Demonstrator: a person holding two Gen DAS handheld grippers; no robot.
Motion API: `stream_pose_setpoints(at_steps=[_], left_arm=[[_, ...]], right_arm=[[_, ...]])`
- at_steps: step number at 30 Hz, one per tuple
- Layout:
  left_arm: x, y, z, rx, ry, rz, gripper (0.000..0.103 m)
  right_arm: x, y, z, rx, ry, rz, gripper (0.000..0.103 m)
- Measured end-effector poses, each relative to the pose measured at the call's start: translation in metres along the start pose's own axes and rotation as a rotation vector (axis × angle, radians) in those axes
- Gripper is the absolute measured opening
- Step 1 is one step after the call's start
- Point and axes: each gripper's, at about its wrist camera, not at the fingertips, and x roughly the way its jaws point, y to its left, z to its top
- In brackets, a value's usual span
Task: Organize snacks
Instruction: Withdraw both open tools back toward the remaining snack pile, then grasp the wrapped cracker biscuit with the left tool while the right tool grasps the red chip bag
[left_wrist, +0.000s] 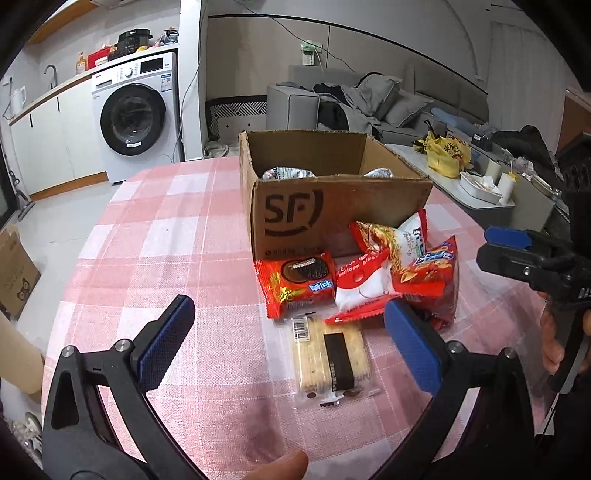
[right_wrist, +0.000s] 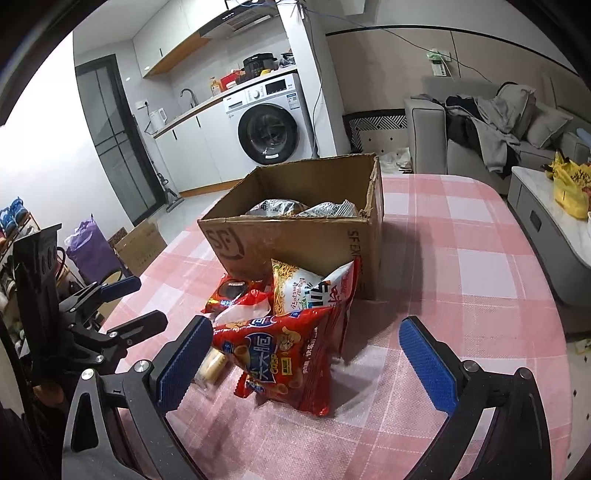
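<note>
The box (left_wrist: 332, 218) is showing matt brown corrugated cardboard, its top edge torn rough at the right corner. The tablecloth (left_wrist: 166, 258) is looking like woven pink-checked cloth, dull and finely textured. The cookie pack (left_wrist: 295, 288) at 12 o'clock of the left gripper (left_wrist: 288, 347) is gleaming as glossy red plastic film; the cracker pack (left_wrist: 332, 362) is wearing clear shiny wrap. The chip bag (right_wrist: 284, 354) is shining, crinkled foil-like plastic. Both grippers are showing matt black plastic arms, bright metal screws, and blue pads (right_wrist: 181, 358) with a rough knurled grain.
</note>
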Motion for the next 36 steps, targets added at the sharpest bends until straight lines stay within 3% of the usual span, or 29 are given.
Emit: stream_pose_setpoints(at_steps=[19,36], left_arm=[[0.033,0.002,-0.014,-0.002,0.097,-0.021,0.102],[0.049,-0.01,-0.026,0.041,0.147,-0.039,0.102]], right_arm=[[0.043,0.016,-0.018,-0.041,0.125,0.037,0.103],[0.061,0.014,-0.018,0.031,0.077,0.064,0.101]])
